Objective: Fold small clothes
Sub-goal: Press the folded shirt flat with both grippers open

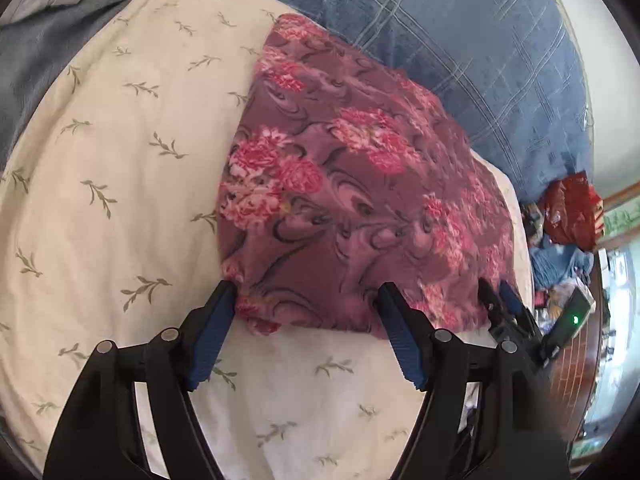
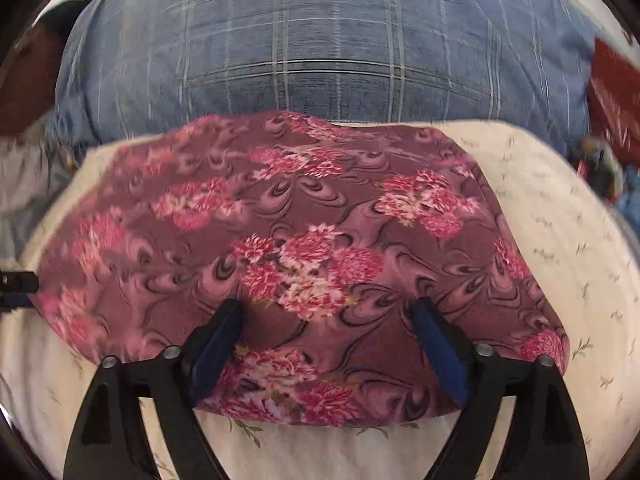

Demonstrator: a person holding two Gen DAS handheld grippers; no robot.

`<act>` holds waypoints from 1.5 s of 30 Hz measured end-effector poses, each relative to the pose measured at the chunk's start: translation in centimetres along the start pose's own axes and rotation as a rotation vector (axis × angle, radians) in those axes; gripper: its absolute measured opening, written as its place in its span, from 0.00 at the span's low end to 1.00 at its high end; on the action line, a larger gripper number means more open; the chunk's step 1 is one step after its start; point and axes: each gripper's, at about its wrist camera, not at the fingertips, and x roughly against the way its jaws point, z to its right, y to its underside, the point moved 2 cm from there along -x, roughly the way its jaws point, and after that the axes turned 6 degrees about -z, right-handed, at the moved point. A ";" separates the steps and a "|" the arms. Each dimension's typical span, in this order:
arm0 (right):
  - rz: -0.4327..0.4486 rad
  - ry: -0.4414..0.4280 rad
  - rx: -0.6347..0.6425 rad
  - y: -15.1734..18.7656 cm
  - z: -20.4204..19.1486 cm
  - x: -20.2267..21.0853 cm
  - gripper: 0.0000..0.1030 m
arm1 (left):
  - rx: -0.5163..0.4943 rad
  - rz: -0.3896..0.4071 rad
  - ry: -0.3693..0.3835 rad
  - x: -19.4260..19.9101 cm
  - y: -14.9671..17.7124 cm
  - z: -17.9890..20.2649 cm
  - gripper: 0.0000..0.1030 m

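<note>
Blue plaid bedding [image 1: 460,52] fills the background of both wrist views, one broad spread bearing a round emblem near its top edge. On it lies one cream cloth [image 1: 120,168] printed with small green sprigs, which serves as the folding surface. One floral garment [image 1: 352,200], mauve with pink and red blooms, rests flat on the cream cloth, its far edge reaching the plaid bedding and its near edge toward the grippers. At the right edge of the left wrist view sits a heap of other clothes [image 1: 568,216], red and blue; how many pieces it holds cannot be told.

Two grippers are in view. The left gripper [image 1: 306,292] points steeply down at the near left corner of the floral garment, its blue-padded jaws spread wide; one fingertip touches the corner's edge, the other rests over the fabric, and no cloth is pinched between them. The right gripper [image 2: 326,306] also tilts steeply down, over the near edge of the garment at its middle, jaws spread very wide with the fabric lying flat beneath them and nothing gripped. Its view is smeared with motion blur.
</note>
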 end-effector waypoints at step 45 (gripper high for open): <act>0.027 -0.015 -0.023 0.5 0.2 -0.1 1.00 | 0.094 0.063 0.045 2.8 0.3 -2.3 0.27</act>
